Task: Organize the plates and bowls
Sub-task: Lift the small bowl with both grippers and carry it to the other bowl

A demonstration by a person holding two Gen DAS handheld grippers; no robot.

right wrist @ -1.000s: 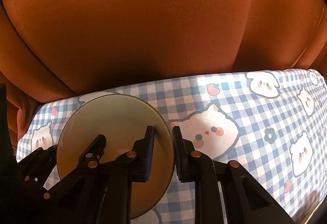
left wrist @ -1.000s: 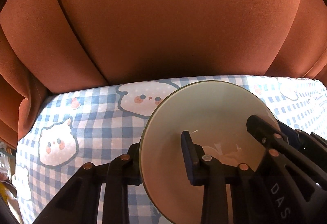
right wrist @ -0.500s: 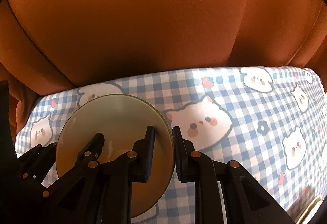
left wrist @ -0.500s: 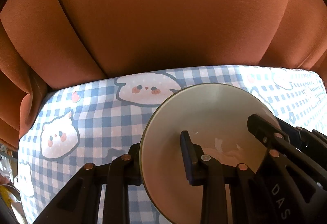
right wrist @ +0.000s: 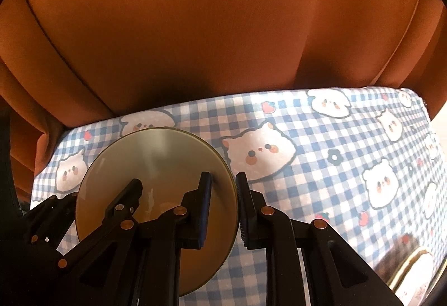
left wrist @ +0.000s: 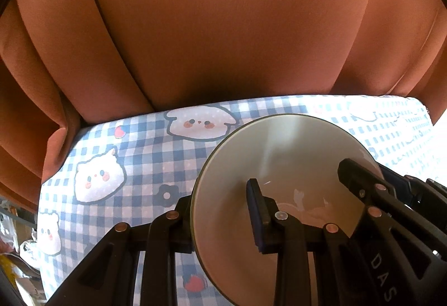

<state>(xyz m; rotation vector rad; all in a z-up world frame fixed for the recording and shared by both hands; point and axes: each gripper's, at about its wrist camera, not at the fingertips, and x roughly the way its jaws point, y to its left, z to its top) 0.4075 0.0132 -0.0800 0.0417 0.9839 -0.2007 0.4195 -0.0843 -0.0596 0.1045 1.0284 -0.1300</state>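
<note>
A: Which step do you make this?

B: A carry, I'd judge. Both grippers hold one bowl point(left wrist: 279, 166) above the checked tablecloth point(left wrist: 145, 155). The left gripper point(left wrist: 220, 211) pinches the bowl's left rim, one finger outside the wall and one inside. The right gripper point(right wrist: 223, 202) does the same on the opposite rim.

A: So both claws are clamped on it?

B: Yes, each narrowed onto the rim with the wall between its fingers. Neither is wide.

A: Where does the bowl sit in the frames?

B: Lower centre-right in the left wrist view, lower left of centre in the right wrist view point(right wrist: 156, 180). It tips toward the cameras, so the inside shows. I can't tell whether its base touches the cloth.

A: Anything in it?

B: It looks empty. There are pale marks near the bottom point(left wrist: 300, 198), possibly printed decoration or residue. I can't say which.

A: Other dishes?

B: Something with a pale rim point(right wrist: 413, 261) peeks in at the lower right edge of the right wrist view, too cut off to name. An orange curtain point(left wrist: 223, 26) fills the upper half of both views.

A: And the next move?

B: Probably lowering the bowl level onto its spot or stack, both grippers moving together so it doesn't twist, then releasing evenly.
</note>
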